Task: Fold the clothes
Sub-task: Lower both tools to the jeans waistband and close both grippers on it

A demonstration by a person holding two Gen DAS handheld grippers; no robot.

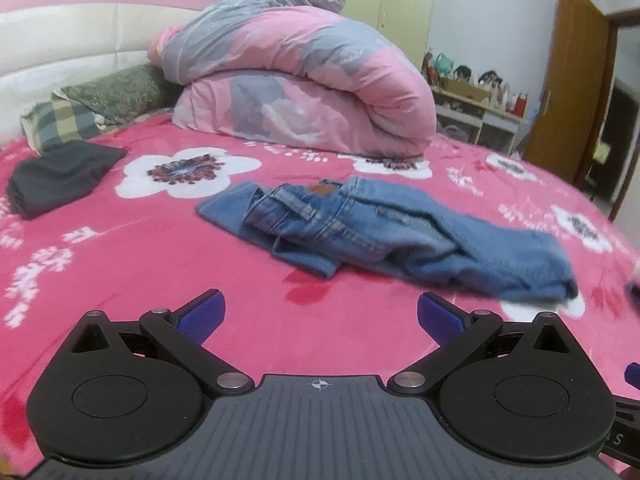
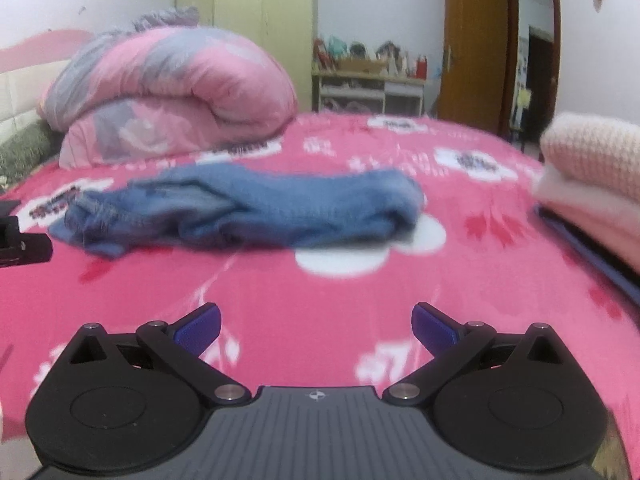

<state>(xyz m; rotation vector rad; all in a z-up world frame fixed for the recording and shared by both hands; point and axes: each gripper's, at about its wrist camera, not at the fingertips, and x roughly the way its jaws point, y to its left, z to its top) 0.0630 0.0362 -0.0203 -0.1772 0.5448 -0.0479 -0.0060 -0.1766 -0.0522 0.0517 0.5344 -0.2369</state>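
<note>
Blue jeans (image 1: 384,232) lying crumpled in the middle of the bed (image 1: 120,280), on the pink flowered cover, with the waistband and its brown patch toward the rolled quilt (image 1: 296,80) and the legs bunched toward the right edge. Seen from the right wrist as a long rumpled heap, somewhat blurred. Not flat, not folded.

Left claw (image 1: 320,316) hovering low over the cover, just short of the jeans, jaws spread wide, nothing between them. Right claw (image 2: 316,326) the same: wide apart, empty, near the leg end of the denim.

A dark garment (image 1: 60,178) lying folded near the pillows (image 1: 80,116) on the left; a pale pink knit (image 2: 592,168) stacked on something dark at the right edge, also looking folded.

Step in hand, judged from this: the jeans, with two other pieces apparently already in folded shape. Could be a reach toward the jeans, or a release after dropping them there; impossible to decide from one moment.

For any fold: spreading first, one claw at the waistband, one at the hems, then pulling straight. Thick denim, so a deep bite on the edge needed.
</note>
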